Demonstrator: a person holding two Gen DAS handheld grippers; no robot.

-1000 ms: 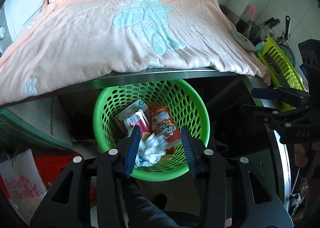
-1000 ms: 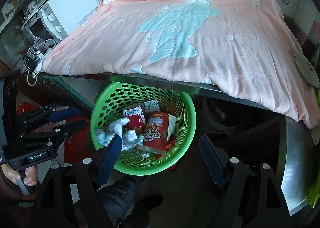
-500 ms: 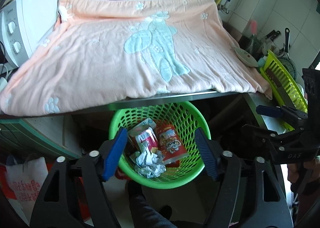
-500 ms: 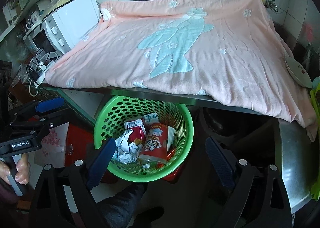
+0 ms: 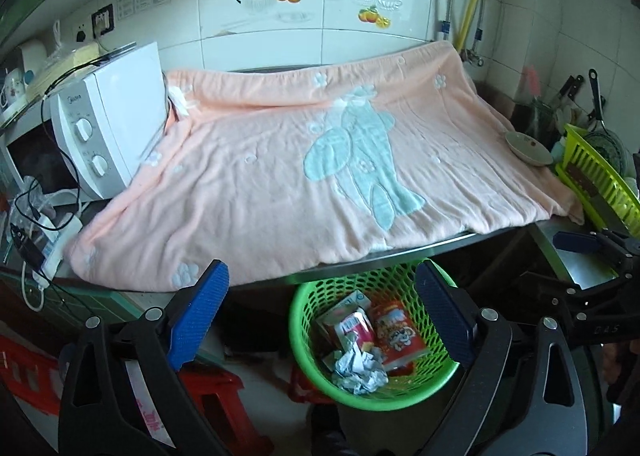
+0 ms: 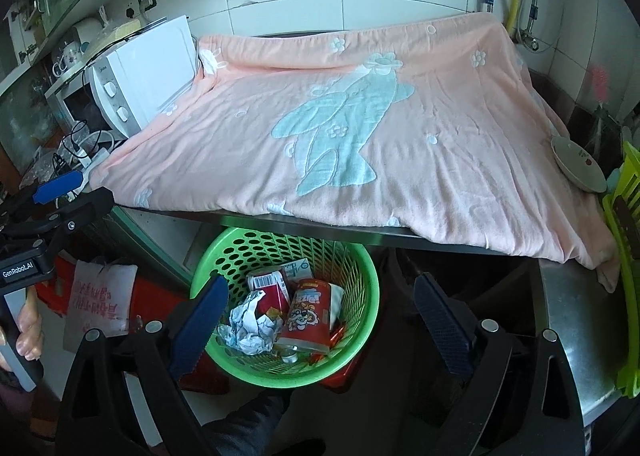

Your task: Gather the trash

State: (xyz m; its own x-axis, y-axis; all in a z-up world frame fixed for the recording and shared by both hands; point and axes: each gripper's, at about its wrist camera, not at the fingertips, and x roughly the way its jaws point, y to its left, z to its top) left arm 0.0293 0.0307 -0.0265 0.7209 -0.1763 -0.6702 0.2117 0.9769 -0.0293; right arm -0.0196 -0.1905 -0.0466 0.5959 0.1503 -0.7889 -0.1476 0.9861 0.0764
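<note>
Trash (image 5: 362,370) fills green basket (image 5: 400,396) below the blanket-draped counter (image 5: 360,260); both grippers' fingers just spread wide, empty.

Open air above the green basket (image 6: 362,320), already part-filled with trash. Back rim tucked under the counter (image 6: 304,225) edge, blocking that side. Broad clear surface over the pink blanket (image 6: 420,128); microwave (image 6: 148,72) walling the left, yellow-green rack (image 6: 628,240) the right.

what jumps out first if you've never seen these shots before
A big pink blanket with a pale blue figure covers the whole countertop, beside a white microwave at its left end. On the floor below the counter's front edge, a bright green basket holds crumpled paper, a red snack can and cartons.
</note>
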